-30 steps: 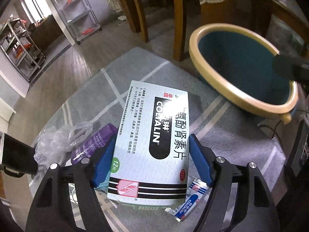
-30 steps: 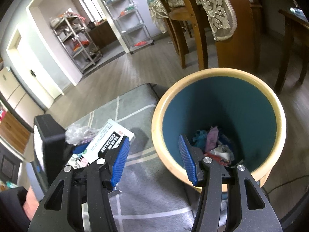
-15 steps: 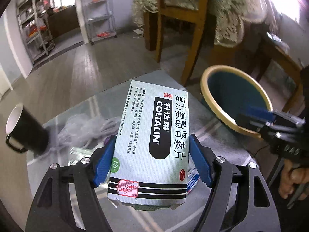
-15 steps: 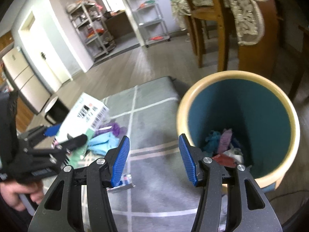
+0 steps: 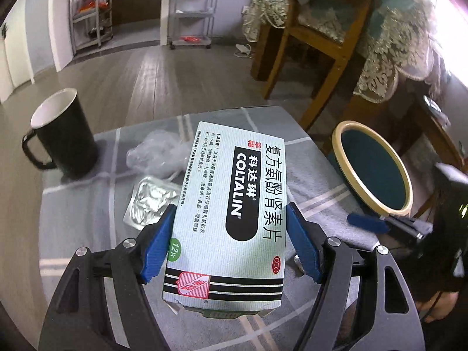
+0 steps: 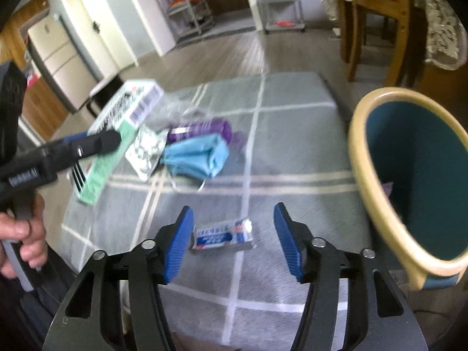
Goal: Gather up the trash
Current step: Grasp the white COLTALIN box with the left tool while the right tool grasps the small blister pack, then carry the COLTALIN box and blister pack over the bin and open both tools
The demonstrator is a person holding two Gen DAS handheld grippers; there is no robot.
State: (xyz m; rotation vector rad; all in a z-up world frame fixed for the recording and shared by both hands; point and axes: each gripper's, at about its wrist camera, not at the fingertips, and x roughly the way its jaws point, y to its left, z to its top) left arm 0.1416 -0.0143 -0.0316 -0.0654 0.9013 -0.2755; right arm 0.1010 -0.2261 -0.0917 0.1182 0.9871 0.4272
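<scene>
the left hand-held gripper (image 5: 231, 245) has its blue pads pinched on both long sides of a pale green medicine box (image 5: 231, 204), lifted clear above the counter (image 6: 292, 134) with its grey checked cloth. the right hand-held gripper (image 6: 234, 239) is spread wide and holds nothing, hovering over a small blue and white sachet (image 6: 223, 235) near the counter's front edge. a blister pack (image 6: 146, 152), blue cloth (image 6: 199, 158) and purple wrapper (image 6: 201, 127) lie mid-counter. the teal bin (image 6: 409, 175) stands just off the right edge.
</scene>
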